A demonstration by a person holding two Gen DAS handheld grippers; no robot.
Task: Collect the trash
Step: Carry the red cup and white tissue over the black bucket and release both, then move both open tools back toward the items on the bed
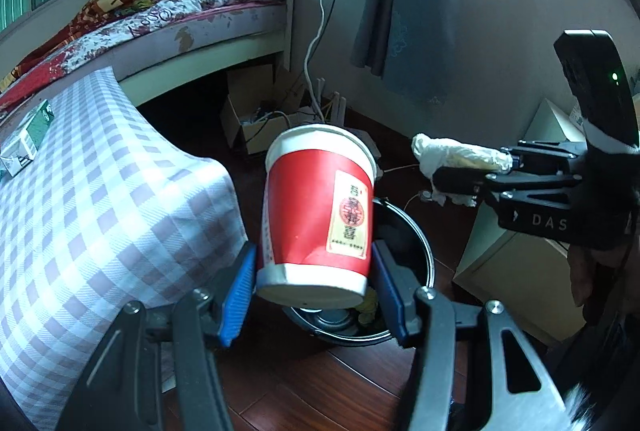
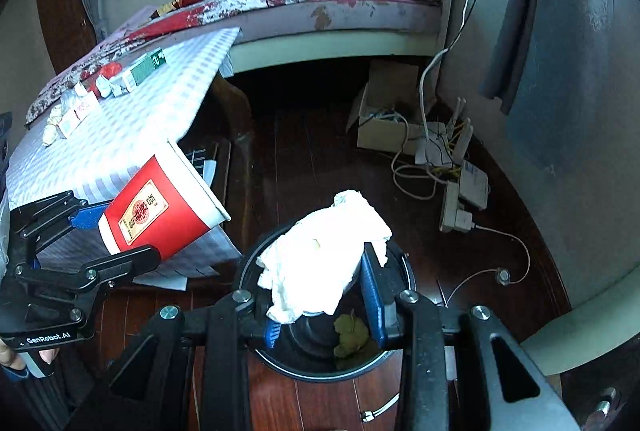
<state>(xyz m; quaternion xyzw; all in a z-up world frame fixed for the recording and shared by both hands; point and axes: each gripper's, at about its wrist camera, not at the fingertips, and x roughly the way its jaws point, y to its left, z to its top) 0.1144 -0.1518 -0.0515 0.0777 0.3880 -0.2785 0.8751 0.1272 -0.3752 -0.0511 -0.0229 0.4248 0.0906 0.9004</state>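
Observation:
My left gripper point(image 1: 314, 293) is shut on a red and white paper cup point(image 1: 316, 207), held tilted with its mouth away from me, above a black round bin point(image 1: 416, 243) on the floor. In the right wrist view the same cup point(image 2: 160, 207) and left gripper point(image 2: 120, 235) show at the left, beside the table. My right gripper point(image 2: 320, 307) is shut on a crumpled white tissue point(image 2: 324, 251) directly over the bin point(image 2: 404, 271), which holds some yellowish scraps point(image 2: 352, 335). The left wrist view shows the right gripper point(image 1: 500, 171) and tissue point(image 1: 452, 155) at the right.
A table with a checked cloth point(image 1: 92, 199) stands left of the bin and carries boxes and wrappers point(image 2: 100, 91). A bed point(image 2: 320, 11) lies behind. Cardboard boxes, a router and cables point(image 2: 436, 147) crowd the floor by the wall. A pale cabinet point(image 1: 516, 263) stands at the right.

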